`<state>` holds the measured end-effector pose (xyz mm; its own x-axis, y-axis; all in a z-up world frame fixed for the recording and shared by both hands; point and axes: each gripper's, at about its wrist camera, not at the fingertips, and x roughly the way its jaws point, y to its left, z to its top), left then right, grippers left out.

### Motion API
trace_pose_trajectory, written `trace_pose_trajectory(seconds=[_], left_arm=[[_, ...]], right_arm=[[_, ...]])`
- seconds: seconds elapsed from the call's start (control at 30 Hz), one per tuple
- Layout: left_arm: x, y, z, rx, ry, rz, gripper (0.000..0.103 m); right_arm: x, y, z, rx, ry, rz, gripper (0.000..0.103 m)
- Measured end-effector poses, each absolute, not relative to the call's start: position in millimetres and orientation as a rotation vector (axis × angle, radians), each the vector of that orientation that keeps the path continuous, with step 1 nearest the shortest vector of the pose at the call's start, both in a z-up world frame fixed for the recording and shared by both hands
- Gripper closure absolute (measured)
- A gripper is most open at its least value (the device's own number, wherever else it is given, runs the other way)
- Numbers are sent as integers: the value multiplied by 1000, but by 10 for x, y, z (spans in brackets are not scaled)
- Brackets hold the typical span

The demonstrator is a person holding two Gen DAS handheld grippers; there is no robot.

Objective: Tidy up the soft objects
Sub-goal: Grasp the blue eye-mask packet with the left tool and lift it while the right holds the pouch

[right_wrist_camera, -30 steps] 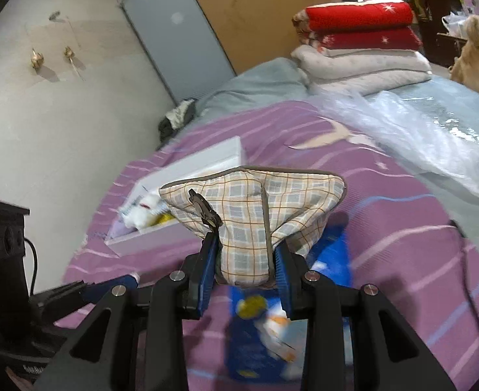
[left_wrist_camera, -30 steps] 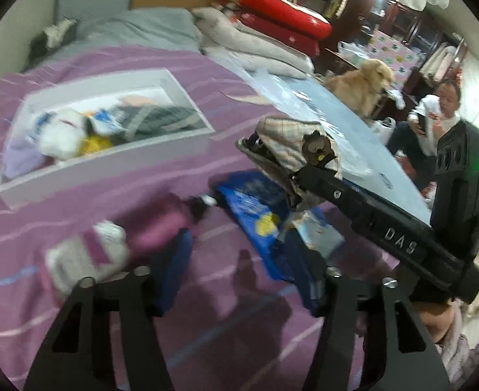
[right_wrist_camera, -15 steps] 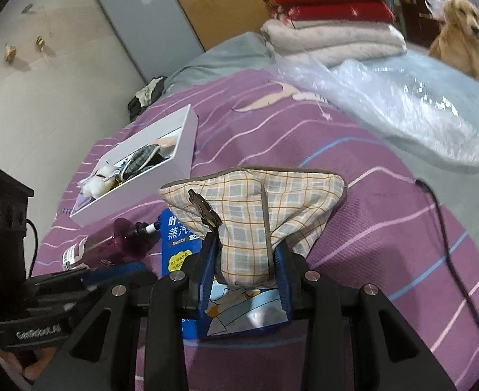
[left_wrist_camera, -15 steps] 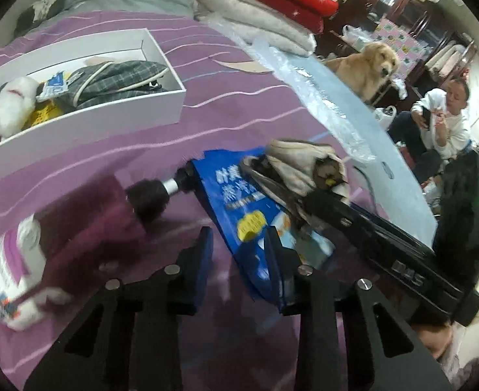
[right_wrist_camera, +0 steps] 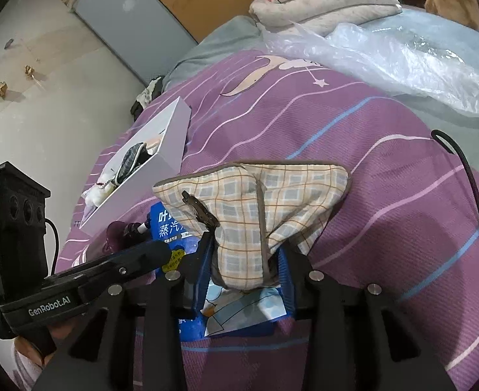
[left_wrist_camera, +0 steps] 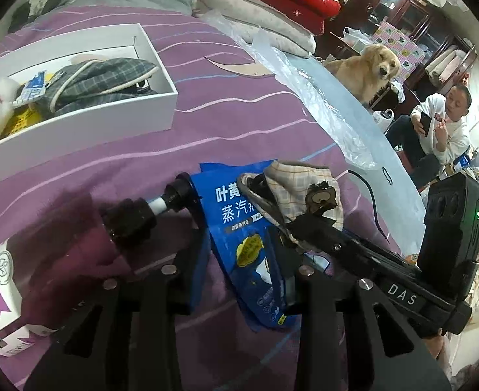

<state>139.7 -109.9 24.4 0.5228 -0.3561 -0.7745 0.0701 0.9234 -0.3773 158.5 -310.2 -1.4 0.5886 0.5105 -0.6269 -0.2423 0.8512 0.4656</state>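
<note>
A checked cloth pouch (right_wrist_camera: 249, 202) hangs bunched between the blue pads of my right gripper (right_wrist_camera: 244, 267). The pads still press on it while the jaws are opening slightly. It hovers just above a blue printed packet (left_wrist_camera: 239, 215) lying on the purple striped bedspread. My left gripper (left_wrist_camera: 242, 267) points down at that packet, its pads closed in on the packet's two edges. In the left wrist view the pouch (left_wrist_camera: 301, 182) and the right gripper's black finger cross over the packet from the right. A white box (left_wrist_camera: 76, 123) holding a dark plaid cloth and a white fluffy thing stands at the upper left.
A dark purple bottle (left_wrist_camera: 76, 251) with a black cap lies left of the packet. Crumpled clear plastic (right_wrist_camera: 386, 58) and a black cable (right_wrist_camera: 467, 176) are on the right. Folded blankets (left_wrist_camera: 281, 0) are stacked behind. A dog (left_wrist_camera: 366, 71) and a seated person (left_wrist_camera: 441, 123) are beside the bed.
My left gripper came down onto the blue packet and its jaws narrowed around it. My right gripper sank with the checked pouch until it hung just over the same packet.
</note>
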Motion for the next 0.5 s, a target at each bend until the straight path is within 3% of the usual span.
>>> trace_pose_trajectory(seconds=[0.27,0.5], left_arm=[[1382,-1222,337,-267,949,-288,68],[1634,-1392,146,-165,1074,-200,66]], right_arm=[[1576,-3104,-13,350,833,448,67],[1575,-3114,-5,355,833,447,67]])
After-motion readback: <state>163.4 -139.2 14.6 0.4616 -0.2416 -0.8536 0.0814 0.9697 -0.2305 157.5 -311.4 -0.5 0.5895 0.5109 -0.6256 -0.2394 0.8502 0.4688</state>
